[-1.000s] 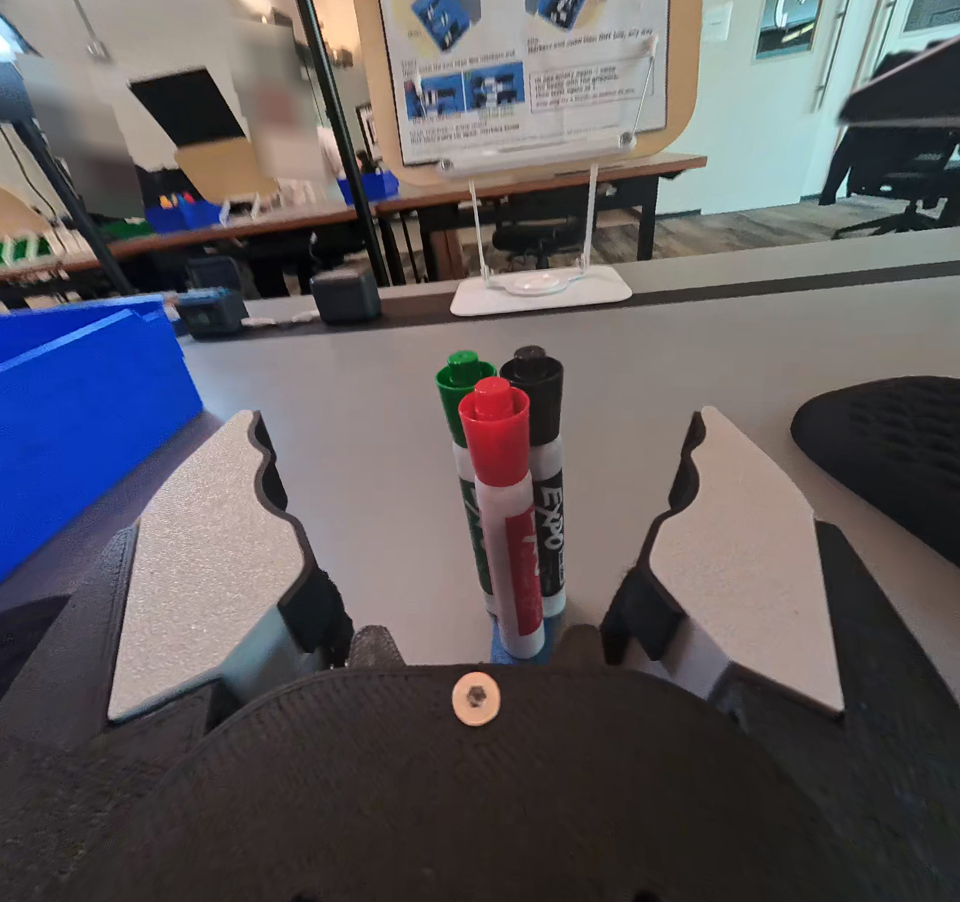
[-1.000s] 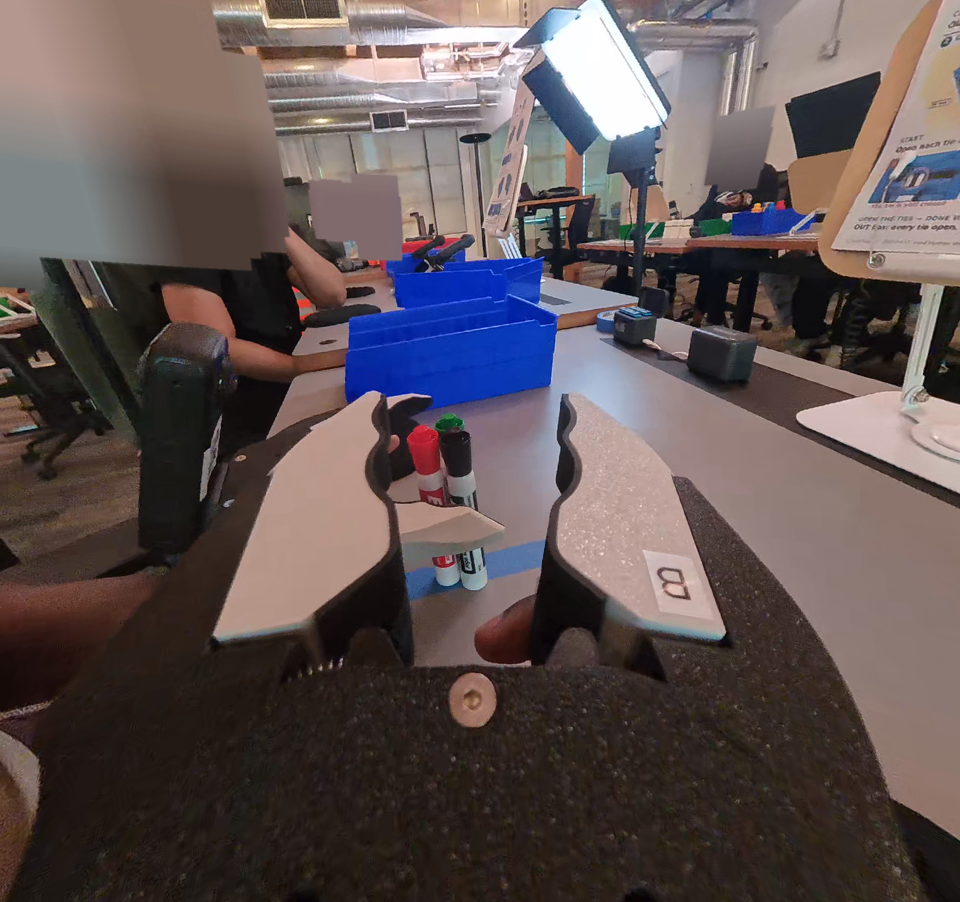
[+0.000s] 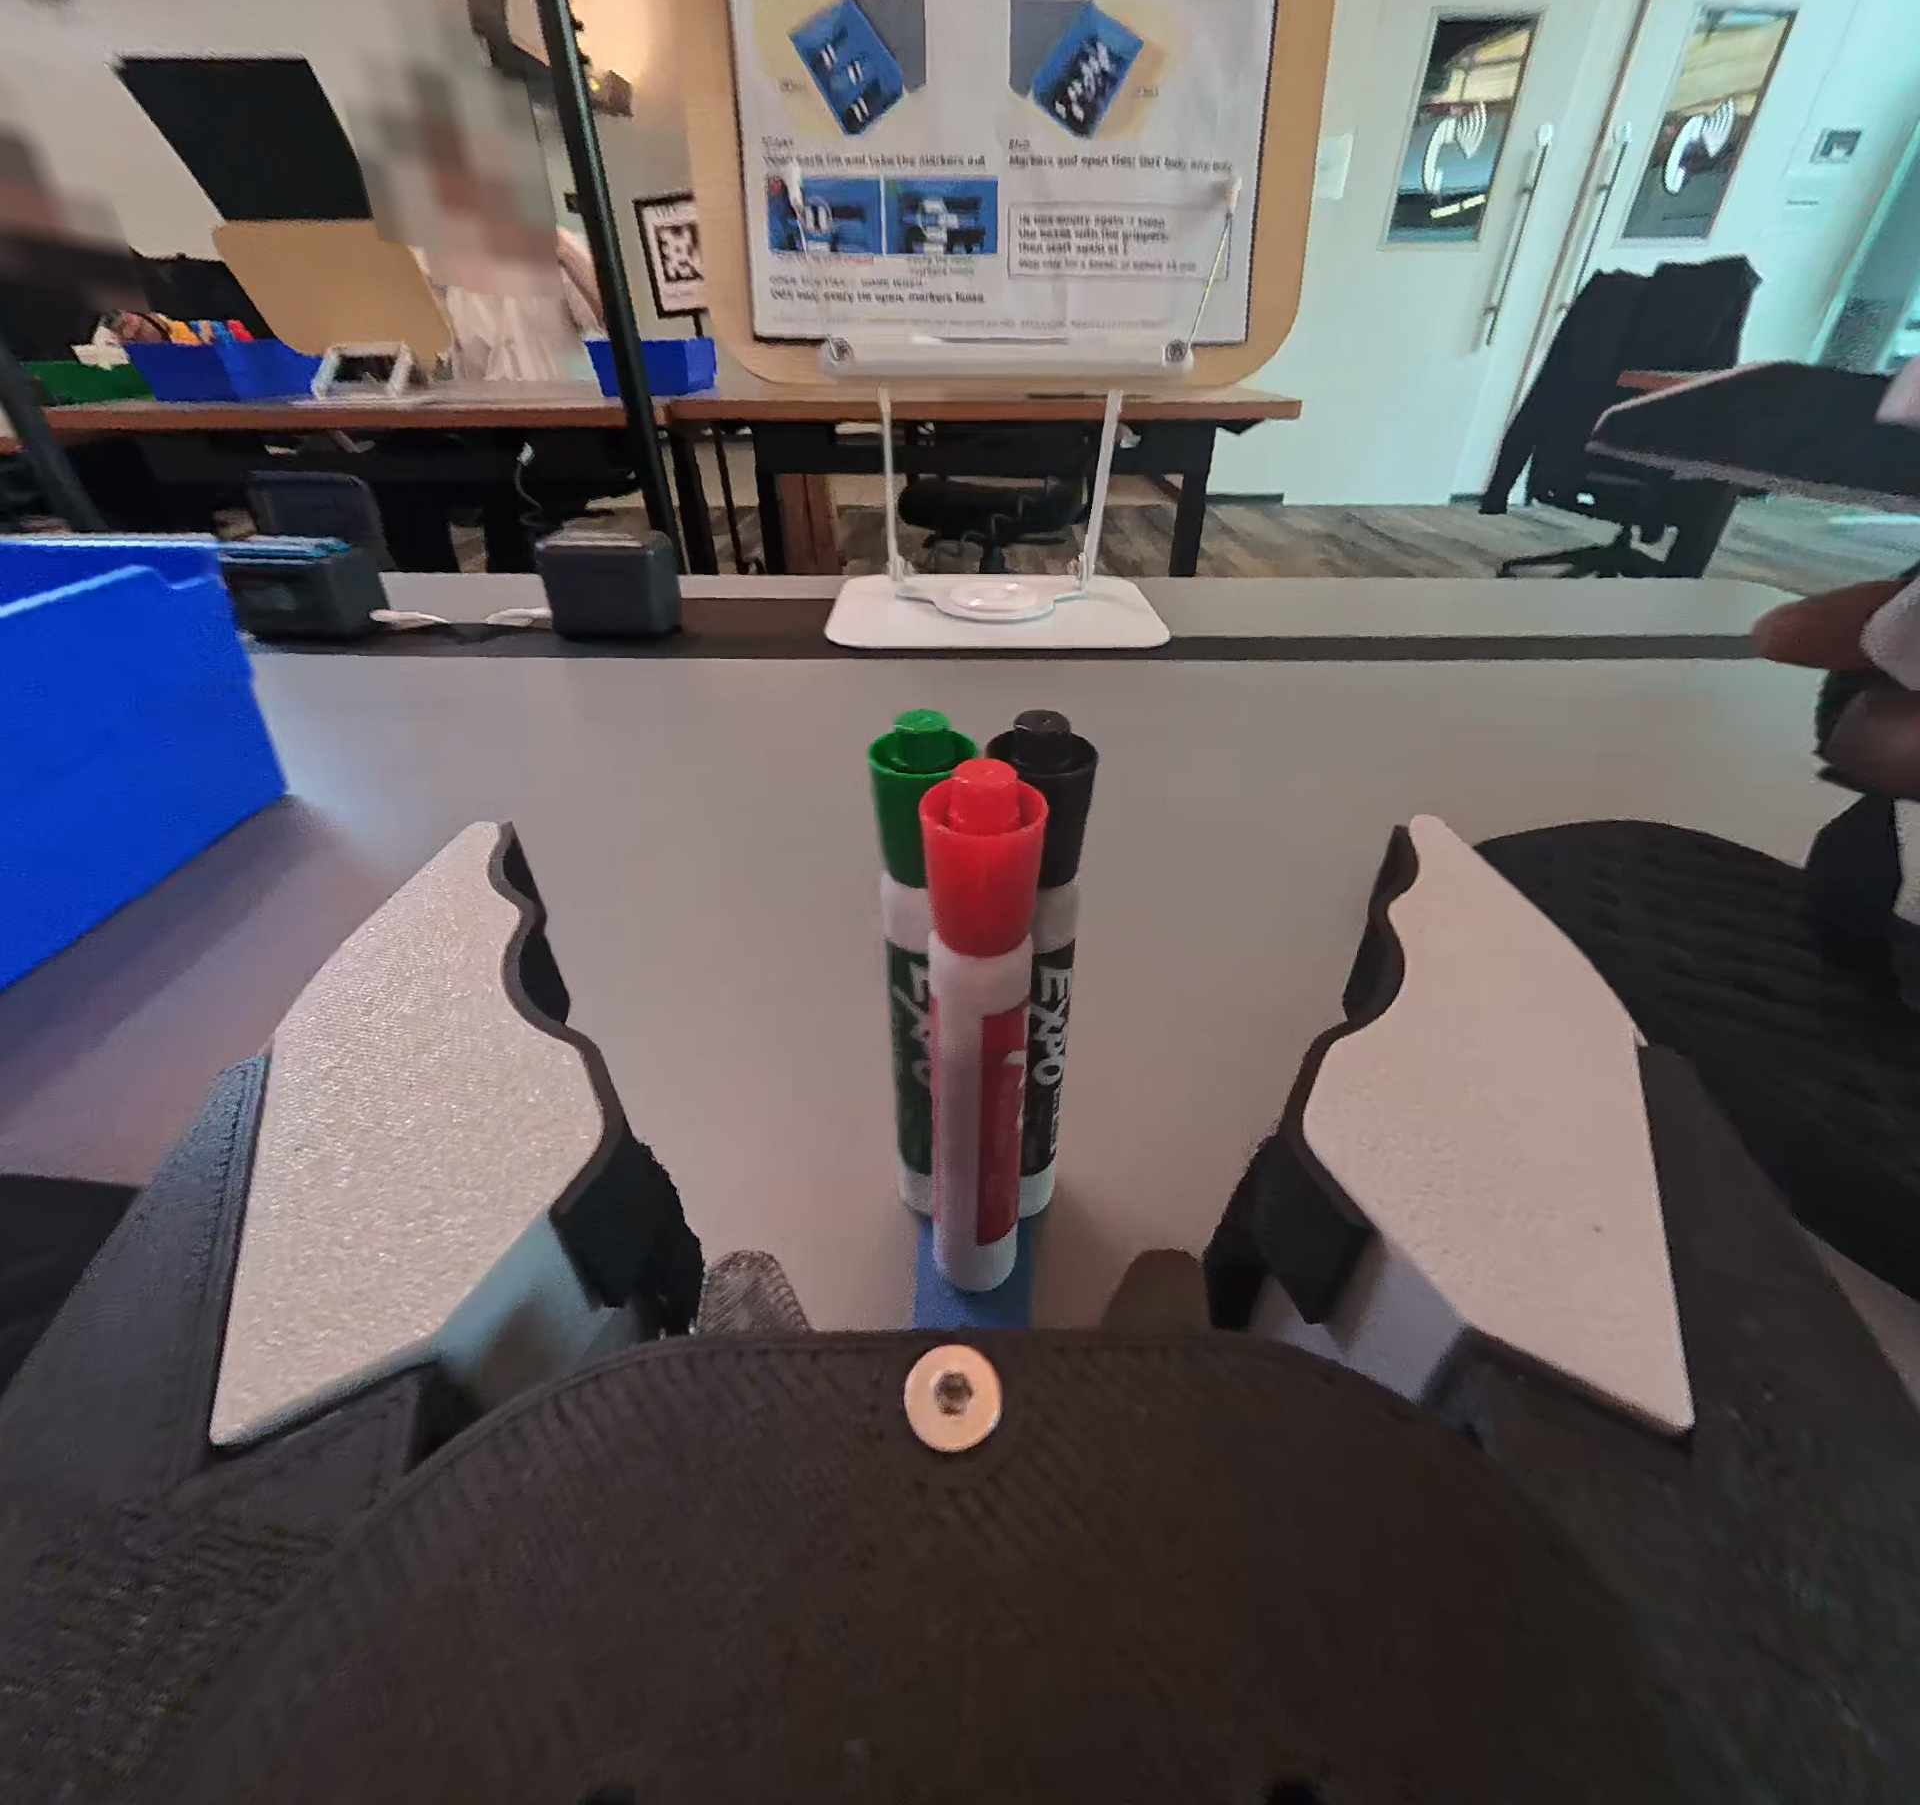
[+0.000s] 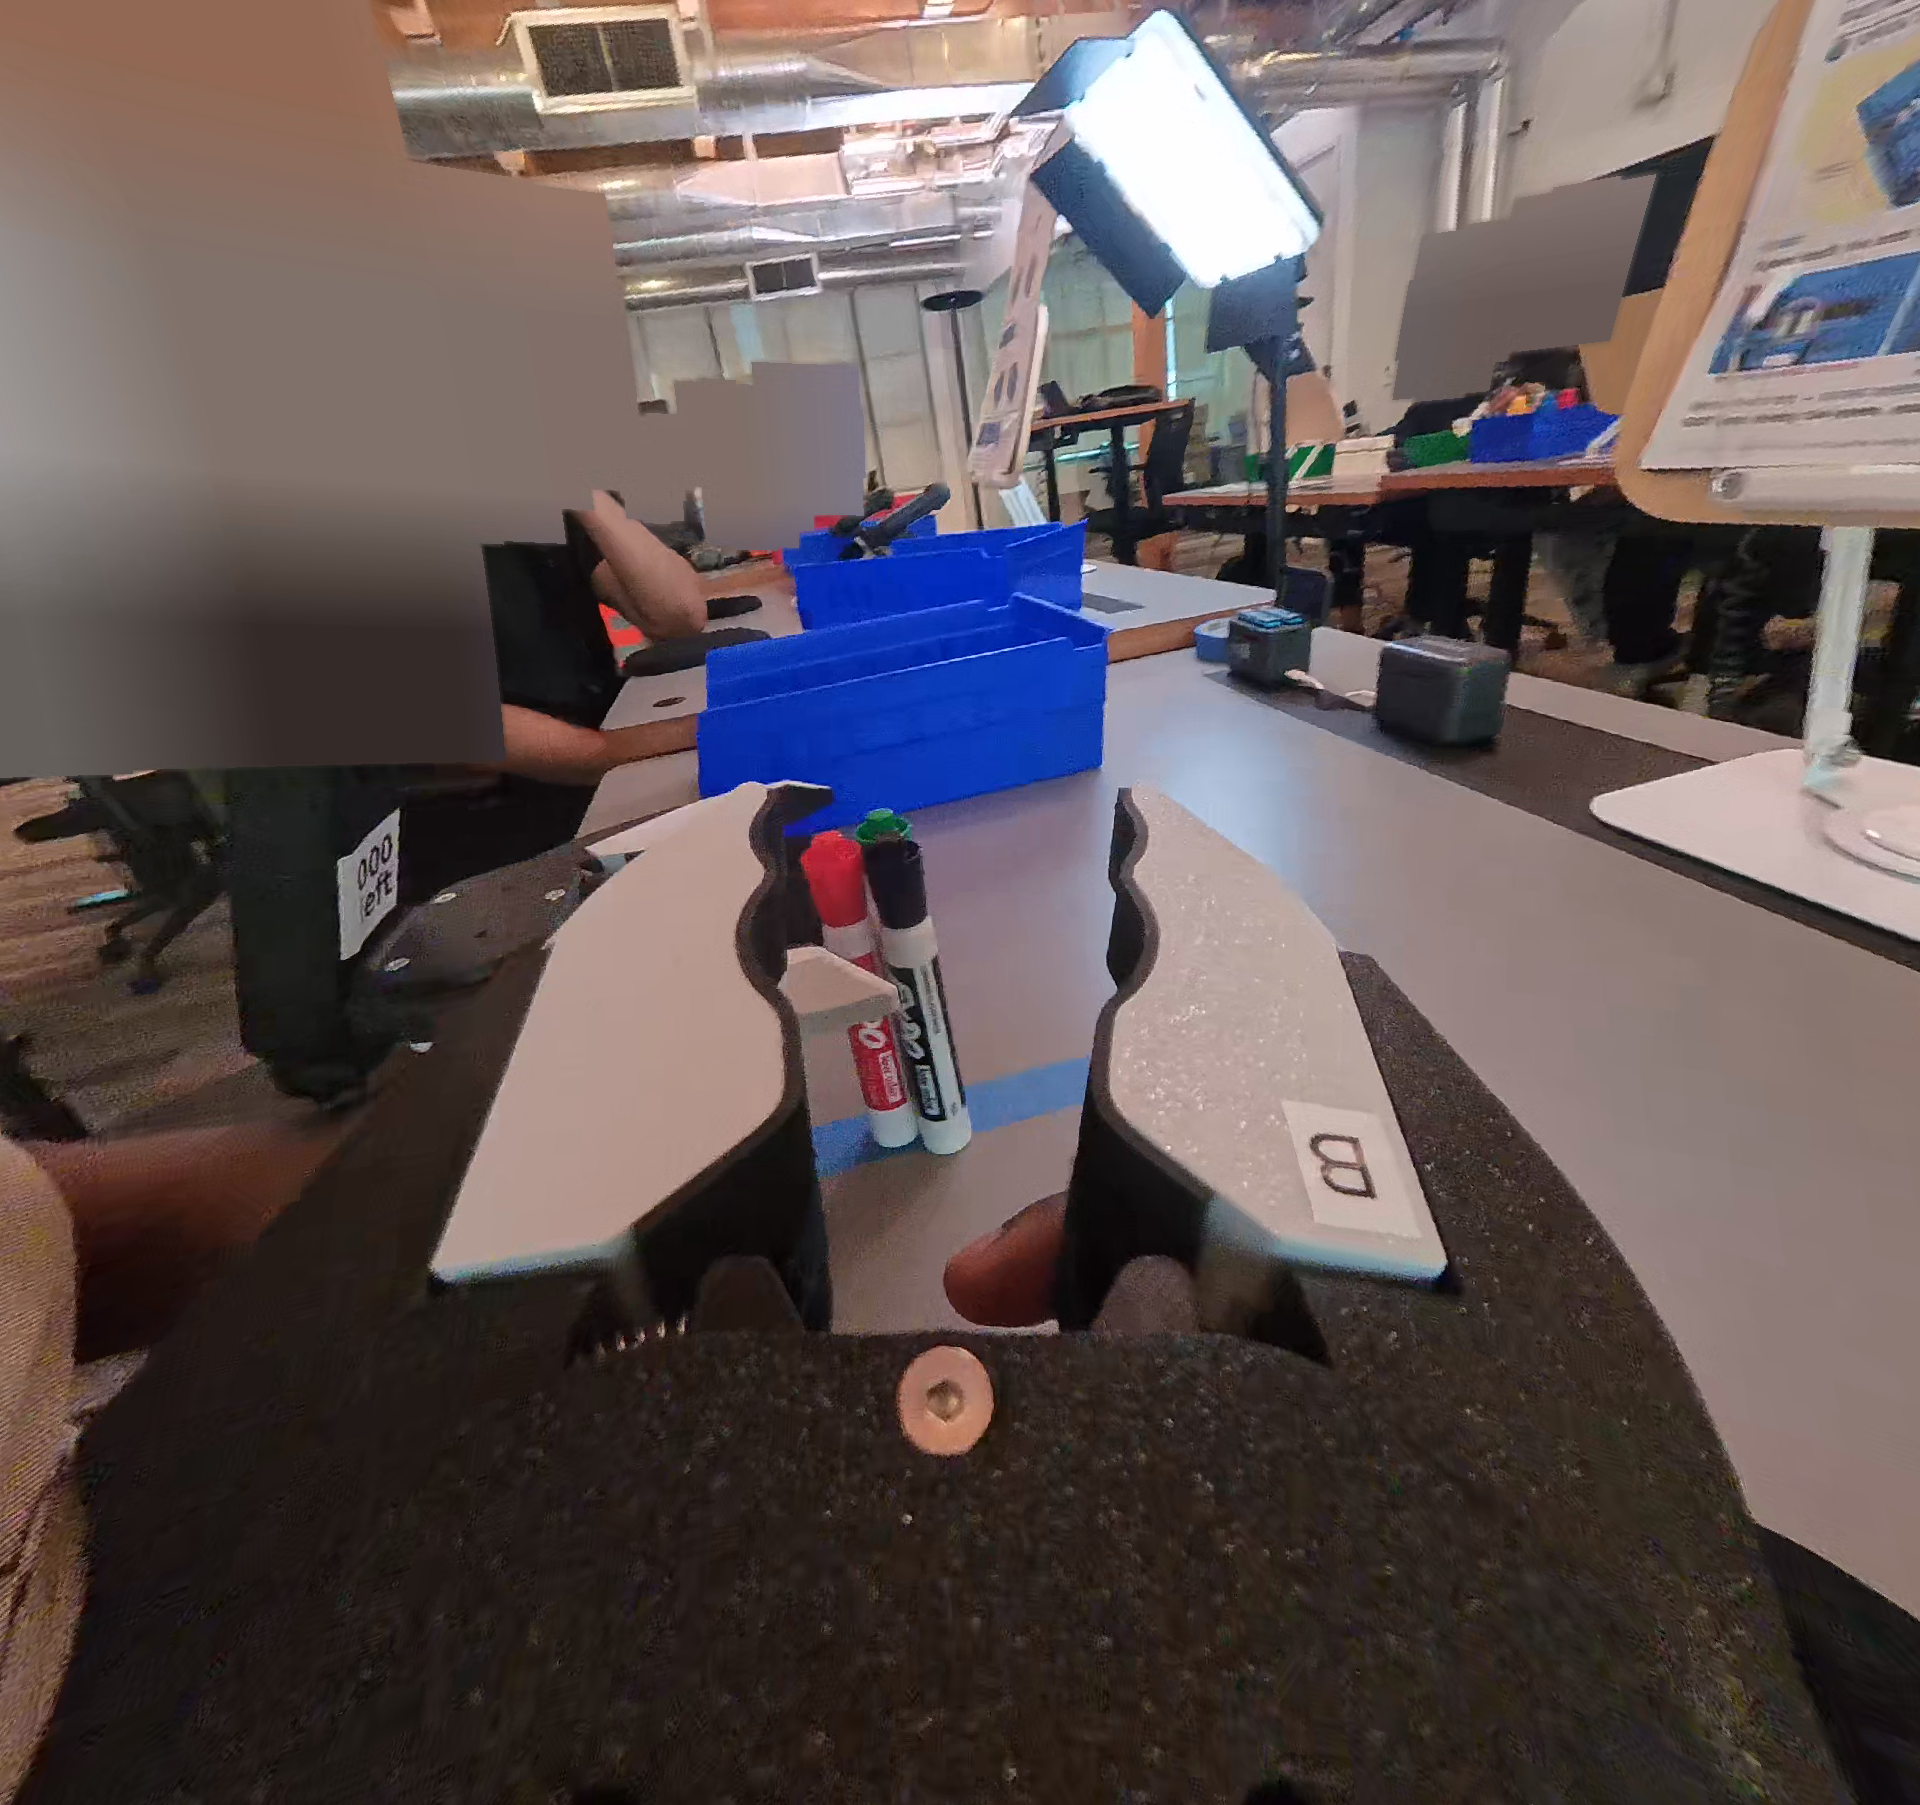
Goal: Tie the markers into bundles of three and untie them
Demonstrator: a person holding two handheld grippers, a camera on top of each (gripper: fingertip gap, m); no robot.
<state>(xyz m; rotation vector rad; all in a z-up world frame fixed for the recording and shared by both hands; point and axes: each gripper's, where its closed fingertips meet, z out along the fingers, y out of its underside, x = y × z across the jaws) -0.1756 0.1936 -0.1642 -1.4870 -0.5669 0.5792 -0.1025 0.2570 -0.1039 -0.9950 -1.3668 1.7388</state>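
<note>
Three markers stand upright and close together on the grey table: green, red and black. Their bases rest on a strip of blue tape. My left gripper is wide open, one finger on each side of the markers with a clear gap to both. My right gripper is open and empty. It faces the same markers from the side, and they stand beyond its fingertips. One left finger shows in front of the red marker in the right wrist view.
A blue bin stands behind the markers, and also shows at the left in the left wrist view. A sign on a white stand and two dark grey boxes sit along the far edge. A hand shows at the right.
Almost nothing differs. Both grippers stay open beside the standing markers, and both views have shifted only slightly.
</note>
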